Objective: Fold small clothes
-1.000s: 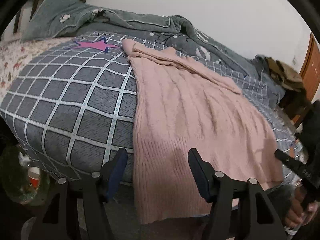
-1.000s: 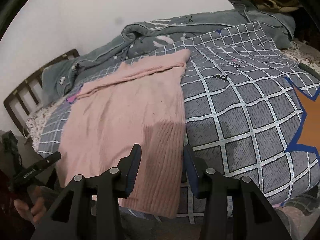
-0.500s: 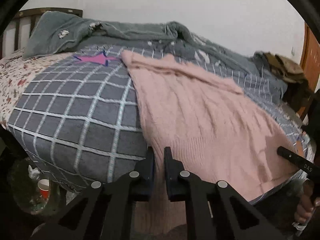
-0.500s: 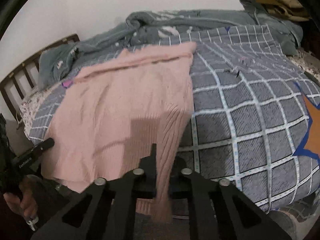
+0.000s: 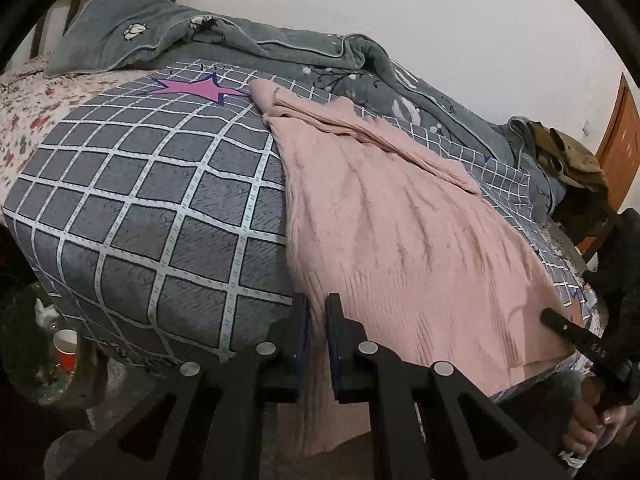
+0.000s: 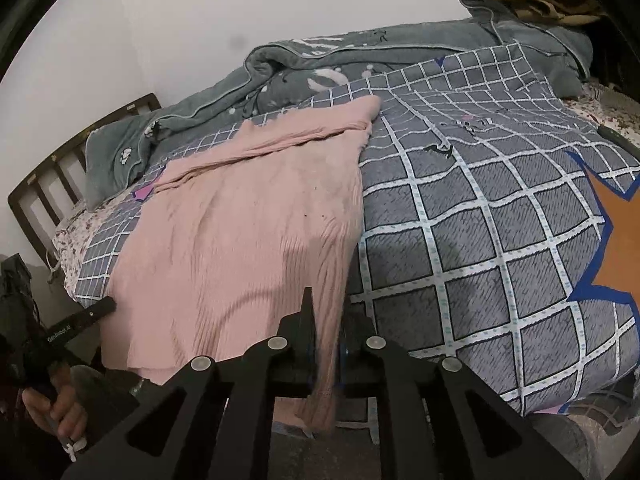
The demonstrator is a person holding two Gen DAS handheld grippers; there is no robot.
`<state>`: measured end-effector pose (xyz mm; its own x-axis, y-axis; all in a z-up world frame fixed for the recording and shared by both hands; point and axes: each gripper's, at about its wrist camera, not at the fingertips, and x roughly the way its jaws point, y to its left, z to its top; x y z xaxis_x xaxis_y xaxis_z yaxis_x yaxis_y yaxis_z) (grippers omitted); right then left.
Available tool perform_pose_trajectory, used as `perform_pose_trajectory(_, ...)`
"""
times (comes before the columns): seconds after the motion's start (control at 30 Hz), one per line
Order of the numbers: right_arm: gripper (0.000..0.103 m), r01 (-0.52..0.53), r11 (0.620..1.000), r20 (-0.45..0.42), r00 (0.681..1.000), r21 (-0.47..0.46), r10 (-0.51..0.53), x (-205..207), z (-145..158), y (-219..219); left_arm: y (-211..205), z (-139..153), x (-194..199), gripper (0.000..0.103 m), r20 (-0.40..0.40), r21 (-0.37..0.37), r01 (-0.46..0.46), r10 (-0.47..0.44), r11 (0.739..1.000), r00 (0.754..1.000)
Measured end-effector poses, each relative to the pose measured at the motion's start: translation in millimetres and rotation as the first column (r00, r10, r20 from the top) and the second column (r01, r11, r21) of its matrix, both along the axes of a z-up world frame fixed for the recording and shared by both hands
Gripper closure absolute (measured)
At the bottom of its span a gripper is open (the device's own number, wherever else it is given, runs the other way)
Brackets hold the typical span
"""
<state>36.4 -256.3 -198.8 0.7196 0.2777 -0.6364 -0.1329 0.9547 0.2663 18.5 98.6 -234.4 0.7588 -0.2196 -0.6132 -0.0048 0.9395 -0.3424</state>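
Both hand-held grippers, left [image 5: 317, 320] and right [image 6: 326, 332], pinch pink sweater [image 5: 400, 240] hem; checked blanket [image 5: 160, 220] beneath.

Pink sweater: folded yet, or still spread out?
Mostly spread. The pink sweater lies flat across the checked quilt, only its far end folded over; left gripper and right gripper pinch its hem corners.

Pale pink ribbed knit: sweater [image 5: 400, 248]. Grey squares with white grid lines, magenta star [image 5: 196, 89] near the bed's far edge, orange star [image 6: 616, 240] outlined in blue toward its right edge: bedspread [image 5: 160, 208]. Grey-green with white motifs: blanket [image 5: 248, 44]. Floral on cream: sheet [image 5: 24, 120]. Black: left gripper [image 5: 317, 340], right gripper [image 6: 326, 344]. Red: cup [image 5: 66, 350].
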Motion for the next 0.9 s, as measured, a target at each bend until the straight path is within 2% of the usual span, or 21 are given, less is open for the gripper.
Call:
perform_pose_trajectory(0.07, 0.091, 0.004, 1.000, -0.004, 1.000, 0.004, -0.004, 0.4, -1.5, 0.0, -0.6, -2.0, 1.9, 0.083, -0.015, -0.006, 0.005, -0.005, 1.000, 1.000)
perform_pose_trajectory(0.13, 0.089, 0.006, 1.000, -0.006, 1.000, 0.010, -0.006, 0.6, -2.7, 0.0, -1.7, -2.6, 2.2, 0.067, -0.020, -0.009, 0.009, -0.009, 1.000, 1.000)
perform_pose_trajectory(0.27, 0.085, 0.016, 1.000, -0.005, 1.000, -0.012, -0.016, 0.2, -4.4, 2.0, -7.5, -2.3, 2.2, 0.062, -0.019, 0.004, 0.023, -0.022, 1.000, 1.000)
perform_pose_trajectory(0.5, 0.085, 0.008, 0.997, 0.003, 1.000, -0.073, -0.007, -2.1, -4.6, 10.3, -9.9, -2.5, 1.0, 0.059, -0.014, 0.014, 0.028, -0.028, 0.999, 0.999)
perform_pose_trajectory(0.57, 0.085, 0.004, 0.997, 0.002, 1.000, -0.072, -0.003, -2.6, -4.5, 10.7, -10.1, -2.5, 0.9, 0.058, -0.014, 0.013, 0.031, -0.031, 0.999, 0.999)
perform_pose_trajectory(0.67, 0.085, -0.021, 0.998, -0.019, 1.000, -0.054, 0.020, -1.1, -4.6, 10.9, -12.5, -1.6, -1.2, 0.050, -0.009, 0.006, 0.055, -0.055, 0.998, 0.998)
perform_pose_trajectory(0.77, 0.085, -0.042, 0.998, -0.037, 0.998, -0.036, 0.041, -0.7, -5.5, 11.0, -16.6, -1.2, -2.7, 0.049, -0.008, 0.022, 0.064, -0.064, 0.998, 0.998)
perform_pose_trajectory(0.9, 0.085, -0.055, 0.998, -0.049, 0.997, -0.034, 0.054, -0.9, -6.9, 12.3, -13.6, -1.2, -3.1, 0.050, -0.007, -0.025, 0.079, -0.079, 0.997, 0.997)
